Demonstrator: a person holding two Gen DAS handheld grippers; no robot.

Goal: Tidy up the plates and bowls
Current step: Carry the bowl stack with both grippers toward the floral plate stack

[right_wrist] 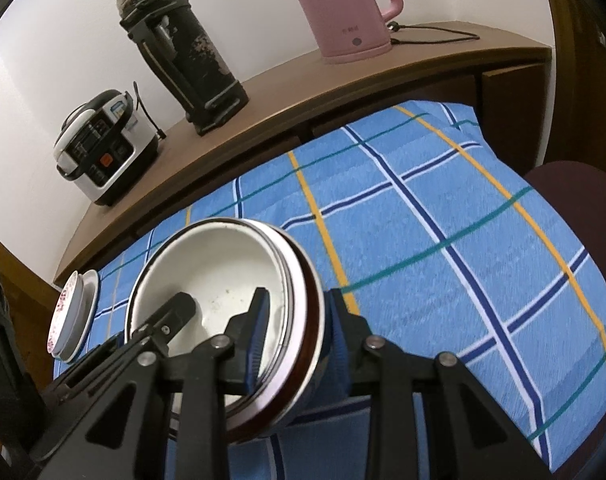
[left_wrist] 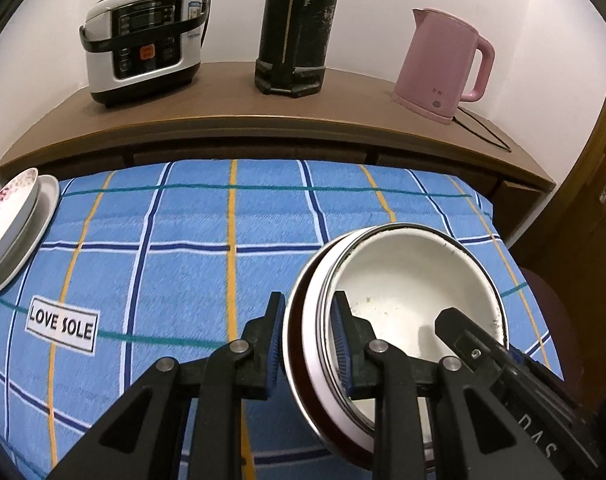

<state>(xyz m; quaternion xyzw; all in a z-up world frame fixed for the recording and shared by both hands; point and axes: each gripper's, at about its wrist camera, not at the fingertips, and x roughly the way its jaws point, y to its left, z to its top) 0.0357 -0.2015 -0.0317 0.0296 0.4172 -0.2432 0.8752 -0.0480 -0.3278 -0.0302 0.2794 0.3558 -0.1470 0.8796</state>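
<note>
A nested stack of bowls (left_wrist: 403,280) hangs just over the blue checked cloth (left_wrist: 183,248). It has a white enamel bowl inside and white and dark brown rims around it. My left gripper (left_wrist: 309,308) is shut on the stack's left rim, one pad inside and one outside. My right gripper (right_wrist: 299,300) is shut on the opposite rim of the same bowls (right_wrist: 219,264). Each view also shows the other gripper's inner finger reaching into the white bowl. A flowered dish sits on a white plate (left_wrist: 15,232) at the cloth's far left edge, and this plate stack (right_wrist: 73,312) also shows in the right wrist view.
Behind the cloth runs a wooden counter (left_wrist: 343,112) with a rice cooker (left_wrist: 143,40), a tall black flask (left_wrist: 299,28) and a pink kettle (left_wrist: 443,64) with its cord. A dark red seat (right_wrist: 575,192) stands off the cloth's right side. A "LOVE SOLE" label (left_wrist: 61,324) is on the cloth.
</note>
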